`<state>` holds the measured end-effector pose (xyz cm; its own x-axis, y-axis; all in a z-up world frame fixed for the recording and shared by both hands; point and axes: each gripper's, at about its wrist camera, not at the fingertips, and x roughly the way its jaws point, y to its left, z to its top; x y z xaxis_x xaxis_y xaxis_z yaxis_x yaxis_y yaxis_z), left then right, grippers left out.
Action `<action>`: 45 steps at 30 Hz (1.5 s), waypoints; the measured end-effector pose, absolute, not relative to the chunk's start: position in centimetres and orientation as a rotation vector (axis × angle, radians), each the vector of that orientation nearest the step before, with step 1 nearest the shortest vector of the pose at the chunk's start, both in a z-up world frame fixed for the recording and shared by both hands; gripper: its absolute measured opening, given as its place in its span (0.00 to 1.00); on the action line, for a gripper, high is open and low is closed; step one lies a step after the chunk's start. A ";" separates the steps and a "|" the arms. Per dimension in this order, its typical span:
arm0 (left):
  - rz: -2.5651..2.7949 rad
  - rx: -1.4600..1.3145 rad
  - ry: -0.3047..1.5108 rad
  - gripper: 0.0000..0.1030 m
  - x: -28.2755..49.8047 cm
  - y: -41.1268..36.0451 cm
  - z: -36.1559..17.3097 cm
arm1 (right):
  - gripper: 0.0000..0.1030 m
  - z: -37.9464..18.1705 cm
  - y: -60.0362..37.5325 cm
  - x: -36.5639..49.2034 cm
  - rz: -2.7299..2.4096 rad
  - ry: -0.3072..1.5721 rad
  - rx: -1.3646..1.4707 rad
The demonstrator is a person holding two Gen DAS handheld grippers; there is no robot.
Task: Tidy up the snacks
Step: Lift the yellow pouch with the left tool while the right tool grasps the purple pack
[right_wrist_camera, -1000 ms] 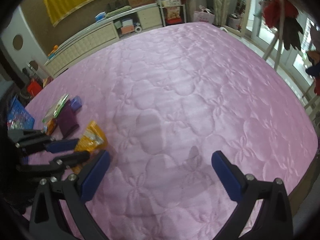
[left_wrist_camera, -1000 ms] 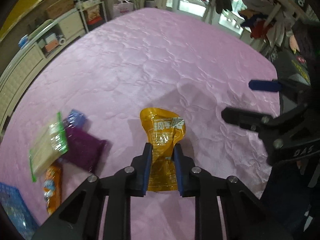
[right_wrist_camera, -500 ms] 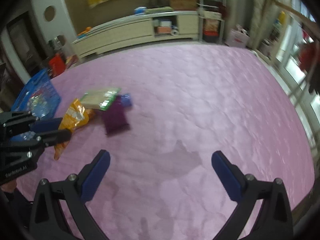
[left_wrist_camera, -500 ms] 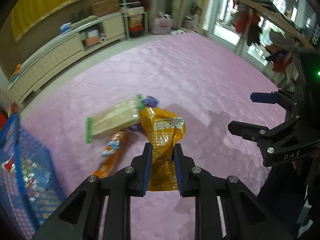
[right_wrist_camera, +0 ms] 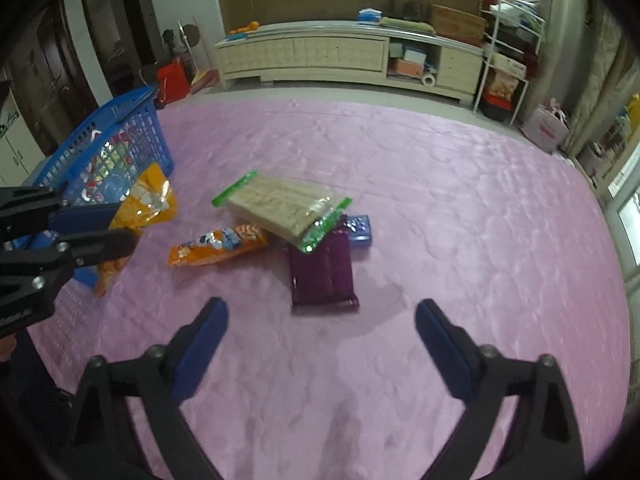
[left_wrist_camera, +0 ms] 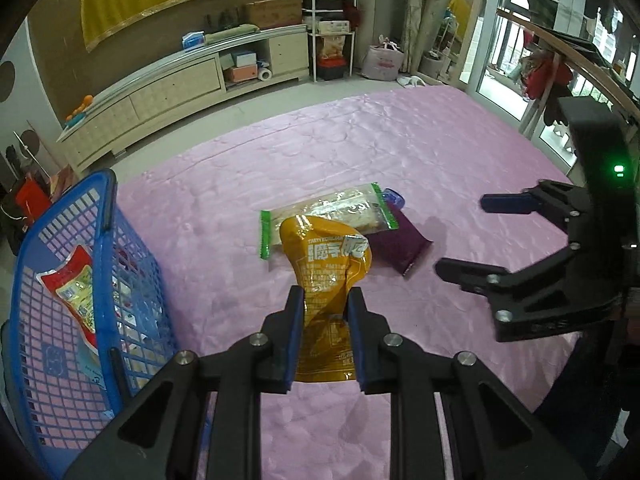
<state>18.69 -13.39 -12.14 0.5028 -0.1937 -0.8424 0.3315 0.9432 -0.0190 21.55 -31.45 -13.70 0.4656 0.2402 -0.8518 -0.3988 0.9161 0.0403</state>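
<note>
Yellow foil is the main worry: the yellow snack pouch hangs pinched near its lower end between the pads of the left claw, which is clamped shut on it, and most of the bag stands free above the pads, crumpled and leaning. As I judge it, a slick pouch held that way could slide out or flop over before it clears the rim of the blue basket just to its left, and so land on the pink quilted bedspread or catch on the basket wall.

Beyond it lie the remaining snacks in a loose pile: a clear green-edged cracker pack resting across a purple packet, a small blue packet touching the purple one, and an orange packet beside them. The right claw hovers wide apart and empty just short of the purple packet; its jaws have just been closing a little, with nothing between them. If it comes down on the overlap, it may drag the cracker pack along.

Against the picture a second ago, both views have swung round: the basket, then only a corner at the left view's edge, now fills that side, already holding a red packet. The pile now sits behind the held pouch, not off to its left.
</note>
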 end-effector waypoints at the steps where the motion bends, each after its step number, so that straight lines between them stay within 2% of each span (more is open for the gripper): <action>1: -0.316 0.146 0.996 0.19 18.9 -13.3 -12.3 | 0.89 -14.1 -31.4 21.9 0.400 1.020 -0.173; 14: -0.316 0.168 1.000 0.19 20.1 -13.6 -14.3 | 0.82 -18.6 -30.3 25.7 0.414 1.071 -0.176; 16: -0.305 0.178 1.002 0.19 20.1 -13.6 -14.5 | 0.71 -19.0 -30.1 26.1 0.410 1.077 -0.181; 20: -0.299 0.186 1.012 0.19 20.2 -13.7 -14.6 | 0.57 -19.0 -30.0 26.3 0.402 1.059 -0.198; 21: -0.299 0.184 1.012 0.19 20.1 -13.7 -14.6 | 0.50 -18.9 -30.1 26.2 0.399 1.055 -0.199; 34: -0.311 0.160 0.993 0.19 18.4 -14.1 -13.4 | 0.49 -15.9 -32.4 22.9 0.410 1.082 -0.075; 45: -0.311 0.139 0.903 0.19 15.3 -13.0 -9.3 | 0.49 -9.1 -31.8 19.1 0.424 1.011 -0.029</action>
